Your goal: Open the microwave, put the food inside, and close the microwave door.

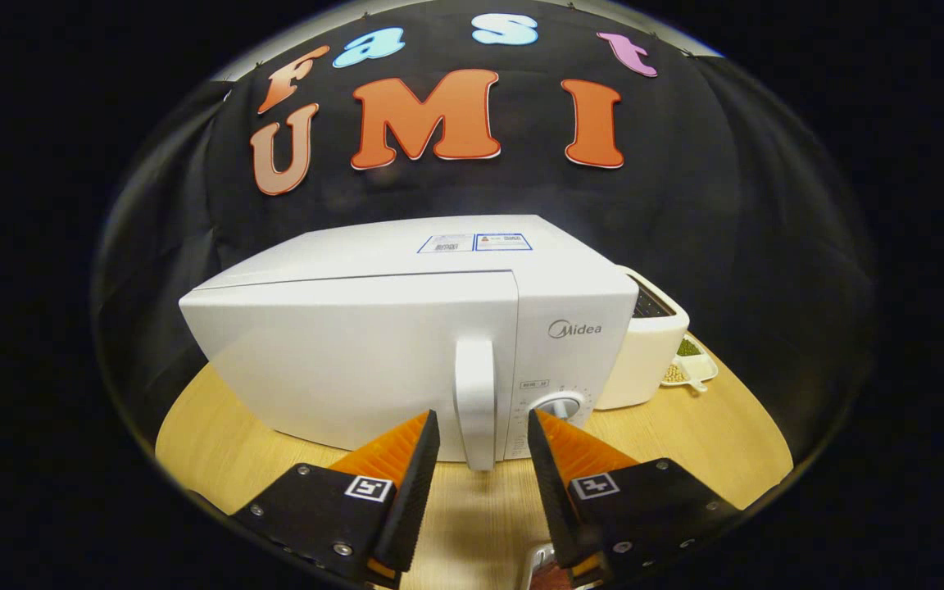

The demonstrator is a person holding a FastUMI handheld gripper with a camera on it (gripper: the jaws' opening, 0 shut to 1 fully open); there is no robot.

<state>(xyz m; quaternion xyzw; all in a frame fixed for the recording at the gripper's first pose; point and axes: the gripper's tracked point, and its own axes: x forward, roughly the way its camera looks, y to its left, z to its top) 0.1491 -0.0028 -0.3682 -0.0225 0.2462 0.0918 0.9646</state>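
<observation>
A white microwave (374,344) stands on the wooden table with its door shut. Its vertical white door handle (474,401) sits at the door's right edge, beside the control panel with a round dial (560,406). My gripper (483,419) is open, its two fingers standing either side of the handle's lower part, with the handle between or just ahead of the tips and not pressed. Behind the microwave to the right lies a small white dish of food (689,369) holding green and yellowish beans. A shiny object (539,567) shows below, between the fingers.
A white box-shaped appliance (644,348) stands right of the microwave, just before the dish. The wooden table (218,434) extends left of and in front of the microwave. Black cloth walls close the booth behind.
</observation>
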